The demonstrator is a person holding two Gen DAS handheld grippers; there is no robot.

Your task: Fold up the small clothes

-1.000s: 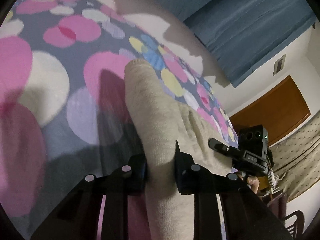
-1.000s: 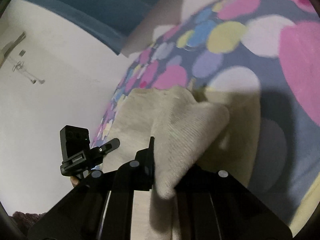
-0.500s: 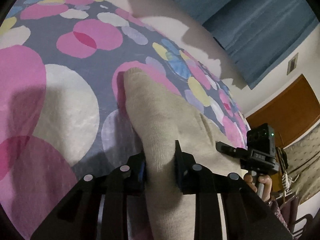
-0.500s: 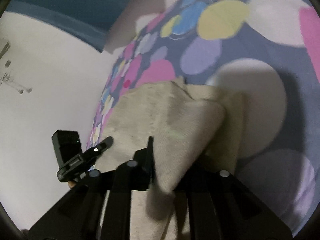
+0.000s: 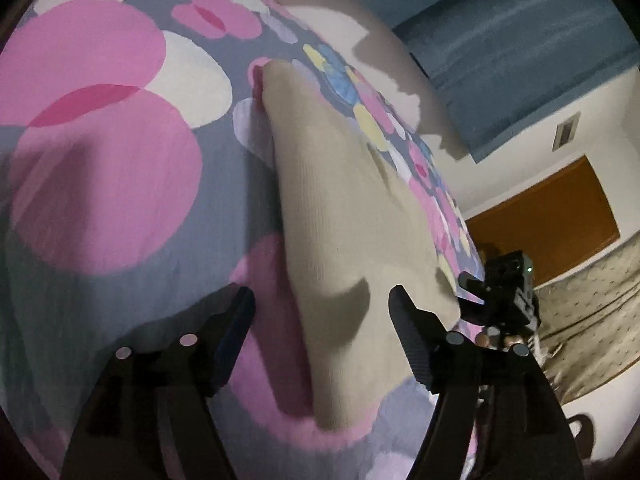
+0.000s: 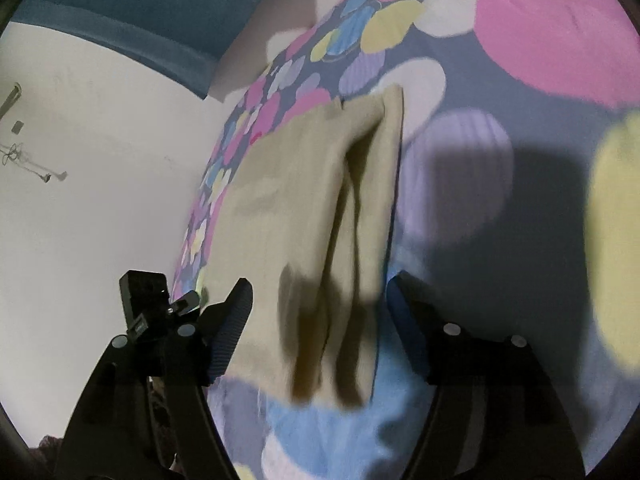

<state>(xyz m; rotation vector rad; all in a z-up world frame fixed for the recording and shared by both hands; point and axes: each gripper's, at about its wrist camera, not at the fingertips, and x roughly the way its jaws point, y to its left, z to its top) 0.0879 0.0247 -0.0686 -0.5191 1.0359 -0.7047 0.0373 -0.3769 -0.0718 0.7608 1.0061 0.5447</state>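
Beige knit garment point(image 5: 344, 216) lying flat on the bed point(image 5: 100, 184), over a spotted cover of pink, white and grey-blue circles. Folded lengthwise already, by the look of it: in the right wrist view the garment point(image 6: 304, 216) shows stacked layers along its right edge, with a dark gap between the upper and lower plies.

Left hand-held gripper point(image 5: 320, 320) opening, jaws wide, the near end of the cloth between them but touched by neither pad. Right hand-held gripper point(image 6: 320, 316) likewise opening, jaws wide on either side of the layered near edge, nothing pinched. Also visible in each wrist view: the other hand-held gripper, off to the side of the cloth.

Handling, as a judgement: light, soft, fine-ribbed knit, no stiffness at all, likely to sag and drape the moment it is lifted. Not slippery; the knit should grip rubbery pads well and cling a little to the cover beneath. Not fragile, though stretchy, so a hard pull may distort the fold. Stacked plies liable to slide apart unless all are caught together.

Best places to take hold, probably: the two near corners, one per side, pinching through every layer at the hem rather than the top ply alone. Low carry over to the far end, to avoid dragging the cover along or letting the middle balloon.
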